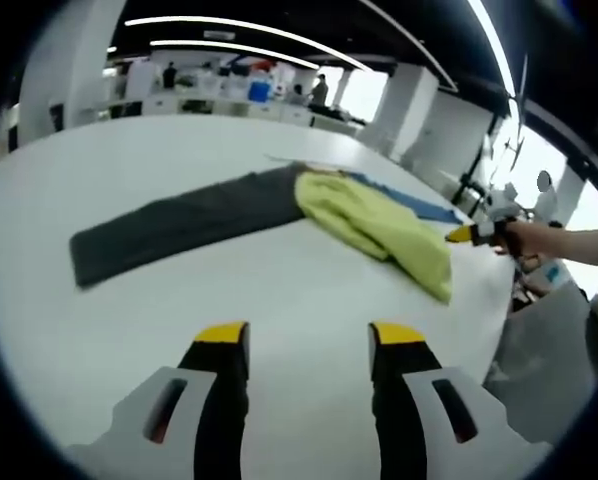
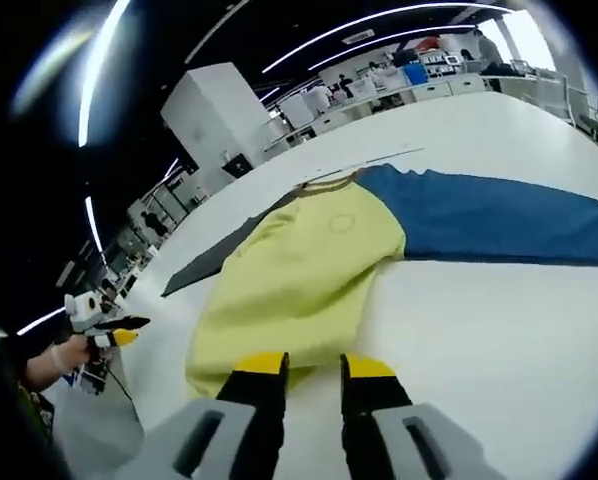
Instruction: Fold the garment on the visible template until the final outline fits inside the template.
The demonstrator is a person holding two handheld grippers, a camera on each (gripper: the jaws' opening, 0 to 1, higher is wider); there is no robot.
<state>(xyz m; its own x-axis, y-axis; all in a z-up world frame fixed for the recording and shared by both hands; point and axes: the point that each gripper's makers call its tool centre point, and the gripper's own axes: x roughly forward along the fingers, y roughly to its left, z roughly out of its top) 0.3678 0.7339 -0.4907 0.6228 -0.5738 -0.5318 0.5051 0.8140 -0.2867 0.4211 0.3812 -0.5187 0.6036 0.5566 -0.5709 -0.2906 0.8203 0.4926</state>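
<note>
A yellow-green garment (image 1: 379, 228) (image 2: 299, 270) lies spread on the white table (image 1: 279, 290), collar at its far end. It overlaps a flat dark grey cloth strip (image 1: 179, 222) (image 2: 214, 258) on one side and a flat blue strip (image 1: 414, 203) (image 2: 489, 218) on the other. My left gripper (image 1: 311, 340) hovers open over bare table, well short of the grey strip; it also appears small at the table's edge (image 2: 117, 337), held by a hand. My right gripper (image 2: 314, 366) is open just above the garment's near hem, with nothing between its jaws, and it is also in sight beside the garment (image 1: 467, 234).
The table edge runs close to the garment's hem on the person's side (image 2: 169, 400). A person's hand and forearm (image 1: 569, 243) reach in from the right. Desks, white pillars (image 2: 219, 115) and distant people stand beyond the table's far side.
</note>
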